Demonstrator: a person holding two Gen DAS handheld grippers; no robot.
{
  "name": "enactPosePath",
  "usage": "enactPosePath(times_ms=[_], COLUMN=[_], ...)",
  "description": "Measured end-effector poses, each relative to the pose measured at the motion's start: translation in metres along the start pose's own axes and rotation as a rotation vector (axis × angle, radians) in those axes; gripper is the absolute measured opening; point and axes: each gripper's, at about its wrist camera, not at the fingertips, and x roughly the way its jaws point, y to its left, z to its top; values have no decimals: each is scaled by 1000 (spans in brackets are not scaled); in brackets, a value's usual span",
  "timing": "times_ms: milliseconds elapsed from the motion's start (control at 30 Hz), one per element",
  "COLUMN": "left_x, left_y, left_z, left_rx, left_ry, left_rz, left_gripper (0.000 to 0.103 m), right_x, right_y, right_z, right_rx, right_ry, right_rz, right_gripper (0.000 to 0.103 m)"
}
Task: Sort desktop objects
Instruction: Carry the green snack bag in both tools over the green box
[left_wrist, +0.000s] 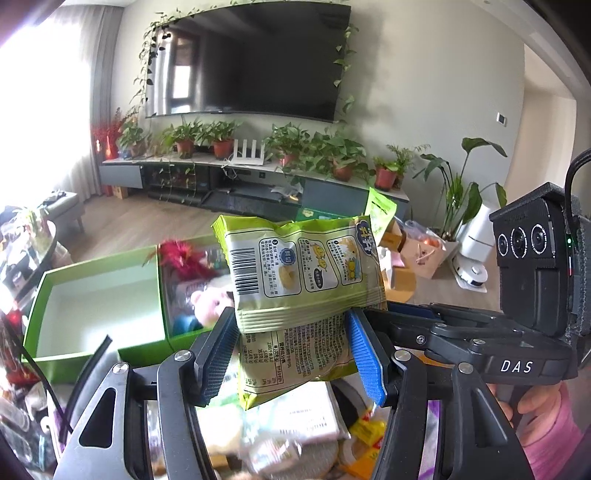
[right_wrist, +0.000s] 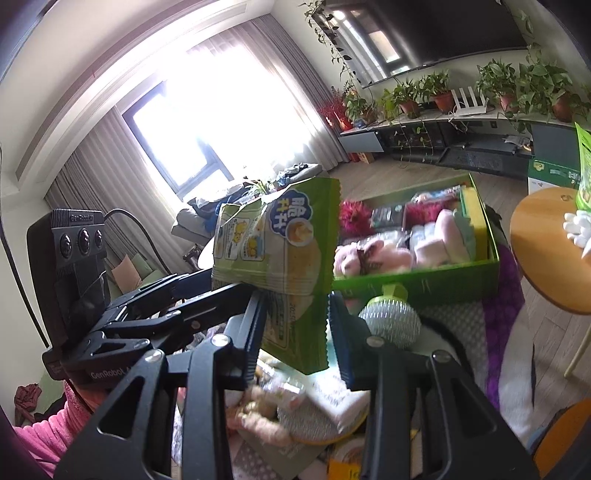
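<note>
**Both grippers pinching snack bags over the table clutter**

The left gripper (left_wrist: 291, 354) is clamped on a crinkly green snack bag (left_wrist: 299, 273), barcode side showing, with a second bag pinched beneath it. The right gripper (right_wrist: 295, 332) squeezes its own green snack packet (right_wrist: 280, 251), printed 脆升升. Only the left view shows the green box's (left_wrist: 44, 317) empty white compartment; the right view shows the pink plush (right_wrist: 369, 254) and a round wooden table (right_wrist: 543, 258). "DAS" is printed on the right gripper's arm.
</note>
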Motion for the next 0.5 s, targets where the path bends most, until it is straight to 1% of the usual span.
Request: enactPosePath(times_ms=[267,500], left_x=[30,60], left_y=[8,16], left_z=[32,56], left_rx=[11,6], left_ry=[2,12], left_rz=[-4,4], left_gripper=[60,60], right_x=[18,34], right_y=[-27,-51], right_z=[38,62], right_rx=[13,18], right_ry=[-12,-11], right_rz=[13,20], right_gripper=[36,36])
